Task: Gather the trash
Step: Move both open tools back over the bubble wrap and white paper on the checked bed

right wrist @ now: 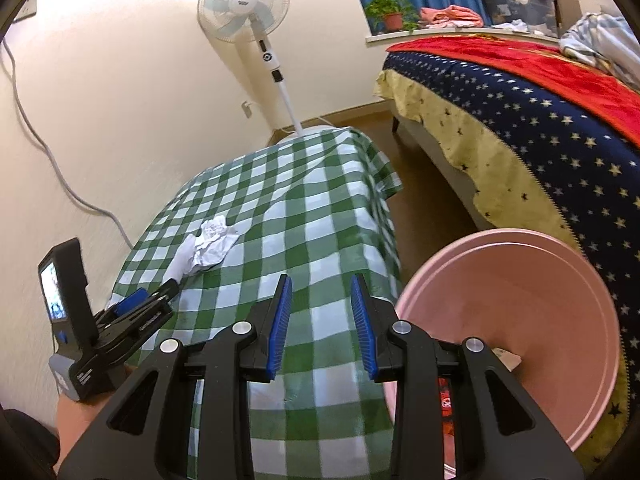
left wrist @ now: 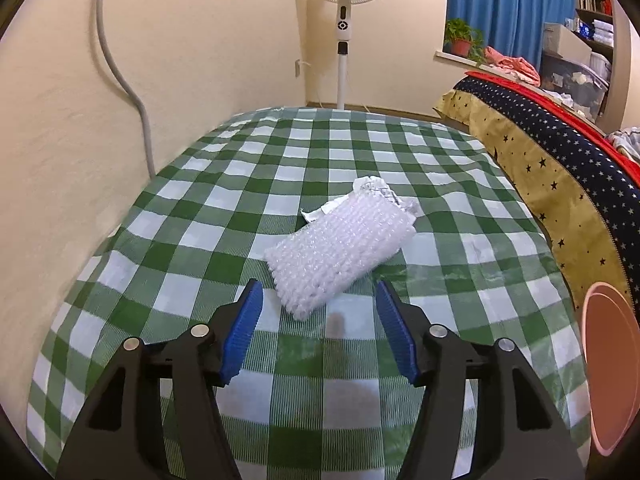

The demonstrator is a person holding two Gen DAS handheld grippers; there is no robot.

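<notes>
Reaching toward the bubble wrap point(left wrist: 340, 256), the left gripper point(left wrist: 320, 300) has its jaws wide apart with nothing between them yet. The wrap lies on the green checked tablecloth point(left wrist: 160, 240), touching a crumpled paper point(left wrist: 374, 190) behind it. The right gripper point(right wrist: 322, 300) has its jaws apart too and holds nothing, near the pink bin point(right wrist: 560, 280). The wrap is soft and puffy, so it could slip out, or the pinch could catch the cloth.
</notes>
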